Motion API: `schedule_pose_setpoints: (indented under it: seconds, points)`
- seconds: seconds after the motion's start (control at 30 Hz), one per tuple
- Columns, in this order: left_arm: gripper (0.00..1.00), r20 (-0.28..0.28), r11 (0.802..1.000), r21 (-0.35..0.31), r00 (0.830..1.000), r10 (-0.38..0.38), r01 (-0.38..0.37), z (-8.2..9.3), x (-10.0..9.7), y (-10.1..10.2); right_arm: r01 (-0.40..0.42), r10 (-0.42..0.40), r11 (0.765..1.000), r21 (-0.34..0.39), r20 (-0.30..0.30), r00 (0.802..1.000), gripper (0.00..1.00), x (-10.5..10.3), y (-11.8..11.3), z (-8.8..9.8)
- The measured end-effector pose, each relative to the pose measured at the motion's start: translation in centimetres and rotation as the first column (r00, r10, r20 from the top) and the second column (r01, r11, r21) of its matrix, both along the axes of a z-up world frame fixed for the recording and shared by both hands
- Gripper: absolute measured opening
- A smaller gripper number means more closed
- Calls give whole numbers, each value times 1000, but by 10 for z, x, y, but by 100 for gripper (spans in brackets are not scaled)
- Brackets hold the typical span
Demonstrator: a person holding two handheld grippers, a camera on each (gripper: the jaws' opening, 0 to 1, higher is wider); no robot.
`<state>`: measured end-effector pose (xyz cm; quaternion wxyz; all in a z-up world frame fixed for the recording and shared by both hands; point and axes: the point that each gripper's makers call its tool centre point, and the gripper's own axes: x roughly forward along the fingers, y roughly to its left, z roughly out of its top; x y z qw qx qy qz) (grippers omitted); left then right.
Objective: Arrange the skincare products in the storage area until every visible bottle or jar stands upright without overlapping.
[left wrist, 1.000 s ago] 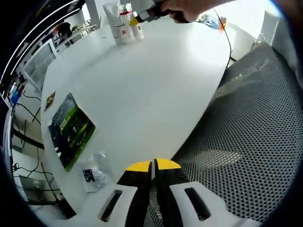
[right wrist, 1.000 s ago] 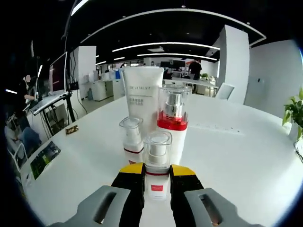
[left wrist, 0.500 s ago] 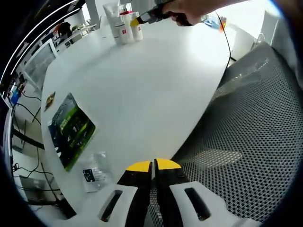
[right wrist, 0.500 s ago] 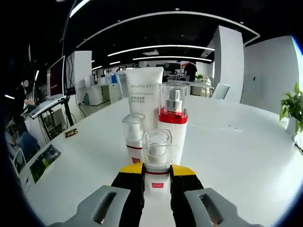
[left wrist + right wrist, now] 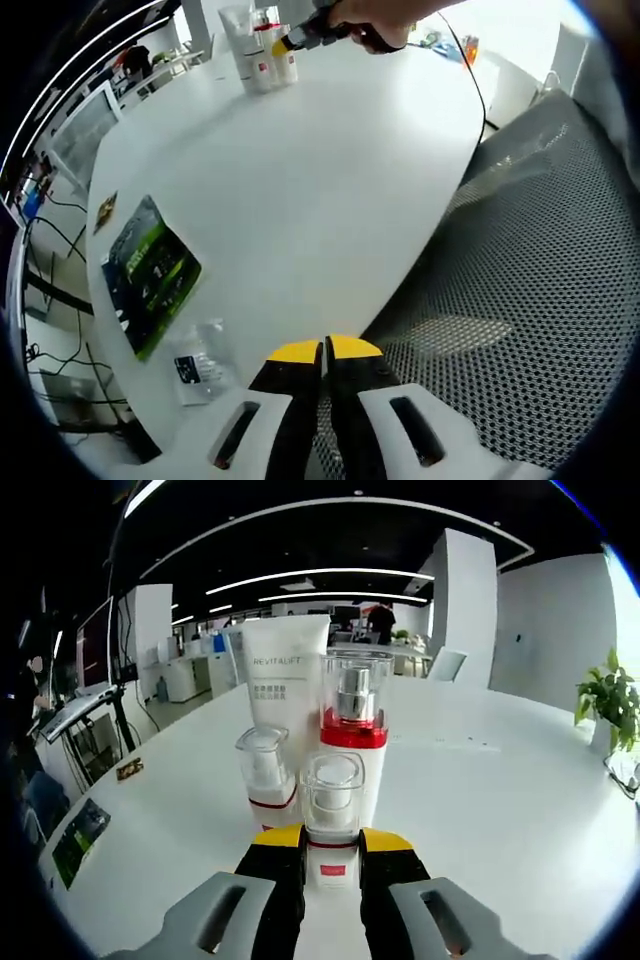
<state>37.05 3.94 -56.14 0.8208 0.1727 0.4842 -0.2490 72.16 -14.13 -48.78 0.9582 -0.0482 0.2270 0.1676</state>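
- Left gripper view: my left gripper [image 5: 322,350] sits low at the near edge of the white table [image 5: 300,180], its yellow-tipped jaws pressed together with nothing between them.
- A black perforated mesh surface [image 5: 520,300] spreads to the right of those jaws, beyond the table's curved edge.
- On the table's left side lie a green-and-black printed card [image 5: 150,275] and, nearer my jaws, a small clear plastic packet [image 5: 200,362]; they lie near each other but apart.
- At the far end of the table the skincare products [image 5: 262,50] stand upright in a tight cluster, and my right gripper [image 5: 290,40], carried in a hand [image 5: 375,18], reaches them from the right.
- Right gripper view: my right gripper [image 5: 331,838] grips the base of a small clear-capped pump bottle [image 5: 332,810], one yellow tip on each side of it; the bottle stands upright on the table.
- Just behind it rise a taller pump bottle with a red collar [image 5: 352,730] and, to its left, a short clear-capped bottle [image 5: 265,775].
- A white tube [image 5: 283,675] stands cap-down at the back of the group.
- A potted plant [image 5: 605,695] sits at the table's far right edge.
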Motion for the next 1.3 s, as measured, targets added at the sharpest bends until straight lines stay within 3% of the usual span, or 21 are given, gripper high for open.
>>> schedule_pose_setpoints:
  seconds: [1.0,1.3]
  points:
    - [0,7,1000,8,1000,9,-9,0,1,3,84,-80,994,68,-50,996,15,4,-4,-4]
    - [0,6,1000,12,1000,8,-8,0,1,3,90,-79,991,98,-103,991,29,-8,-9,-10]
